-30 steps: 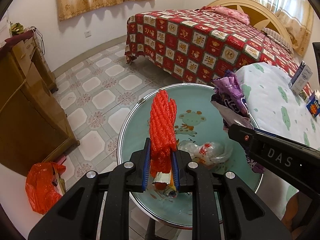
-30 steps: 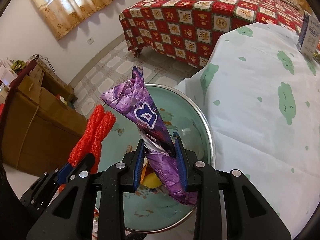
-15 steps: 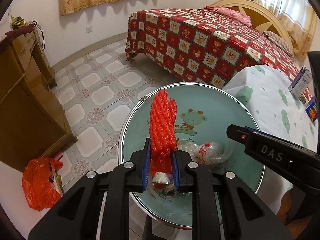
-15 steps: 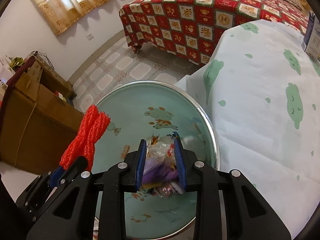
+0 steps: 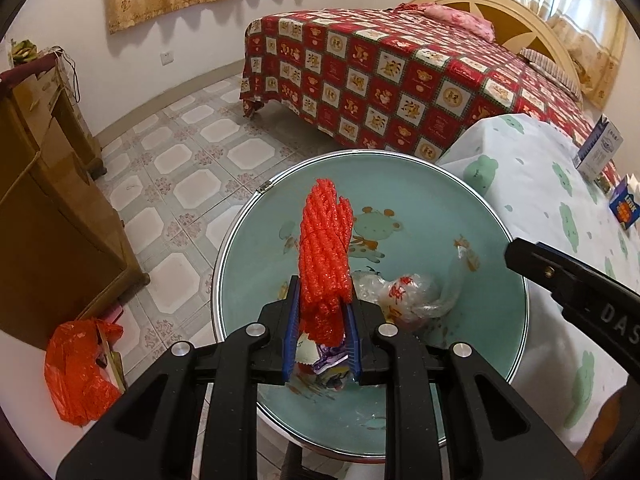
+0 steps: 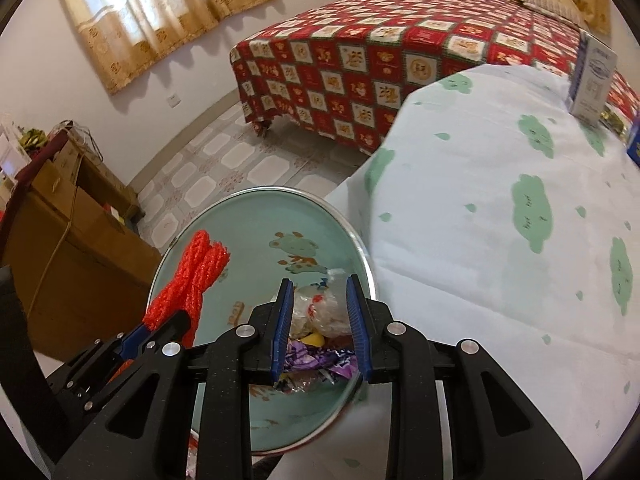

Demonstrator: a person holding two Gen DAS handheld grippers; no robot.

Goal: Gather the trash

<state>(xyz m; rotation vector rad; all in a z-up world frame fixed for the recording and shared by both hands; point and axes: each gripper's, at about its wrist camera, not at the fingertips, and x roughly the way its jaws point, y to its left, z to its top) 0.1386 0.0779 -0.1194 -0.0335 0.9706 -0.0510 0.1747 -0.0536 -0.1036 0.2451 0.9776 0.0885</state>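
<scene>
Left gripper point(image 5: 322, 336) is clamping a red foam net sleeve point(image 5: 325, 256) upright above the round green basin point(image 5: 248, 264), near its 7 o'clock rim. Right gripper point(image 6: 320, 320) is hovering over the basin's 5 o'clock side, jaws parted and holding nothing. Beneath them a clear plastic bag point(image 6: 320, 312) and a purple wrapper point(image 6: 320, 360) are lying in the basin. The cloth-covered table point(image 6: 500, 220) is standing at 3 o'clock.

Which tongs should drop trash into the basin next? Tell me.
Left. The left tongs grip the red foam net right over the basin; the right tongs hold nothing, their purple wrapper already inside.
</scene>
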